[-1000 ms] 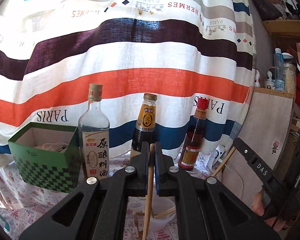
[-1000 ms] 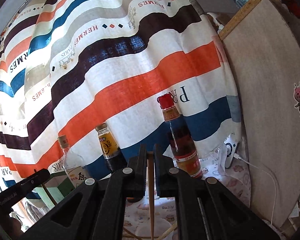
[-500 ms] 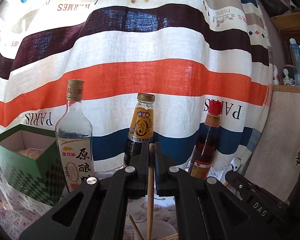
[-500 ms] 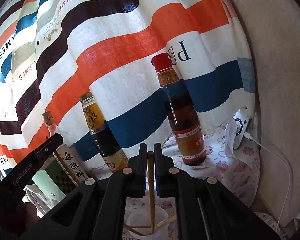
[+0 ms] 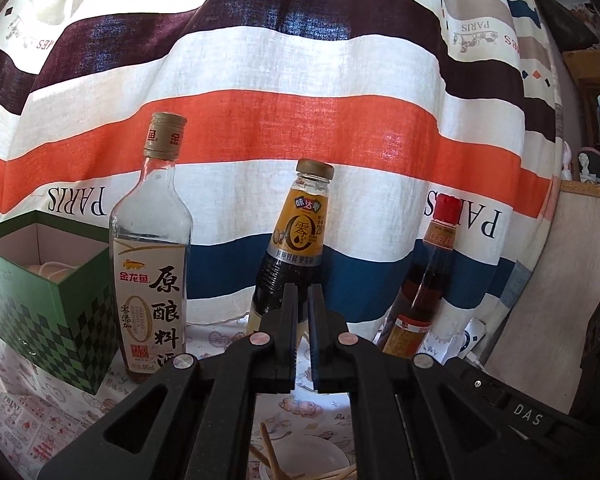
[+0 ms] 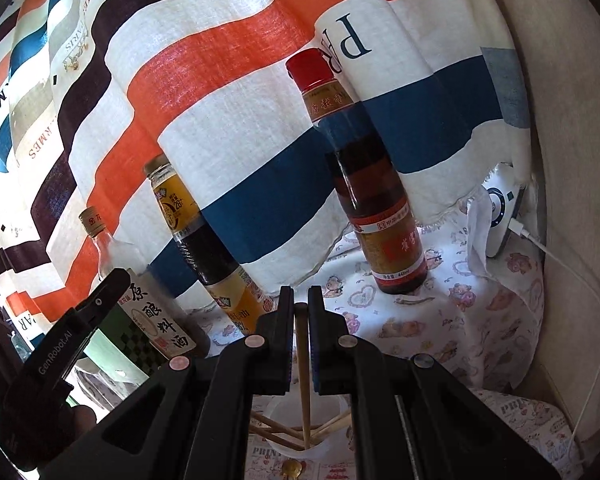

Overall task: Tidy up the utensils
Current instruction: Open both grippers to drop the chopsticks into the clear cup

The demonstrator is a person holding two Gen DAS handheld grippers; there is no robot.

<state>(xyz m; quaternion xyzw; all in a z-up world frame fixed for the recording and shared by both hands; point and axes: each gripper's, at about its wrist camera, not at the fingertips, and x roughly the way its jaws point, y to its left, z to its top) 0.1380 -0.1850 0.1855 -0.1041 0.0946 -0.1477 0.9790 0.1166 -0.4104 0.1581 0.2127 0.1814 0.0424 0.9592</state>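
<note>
Striped curtain [image 6: 240, 128], right gripper [image 6: 301, 308] clamping chopstick [image 6: 304, 376]

Green checkered box [image 5: 56, 312]; curtain [image 5: 300, 120] striped orange, navy, white (perhaps dark purple too).

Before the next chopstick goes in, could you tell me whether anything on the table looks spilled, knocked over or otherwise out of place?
Nothing stands out. The clear bottle, the yellow-labelled dark bottle and the red-capped bottle all stand upright with caps on, and no spill shows on the tablecloth. The chopsticks splay at mixed angles in the white cup, which is expected.
</note>
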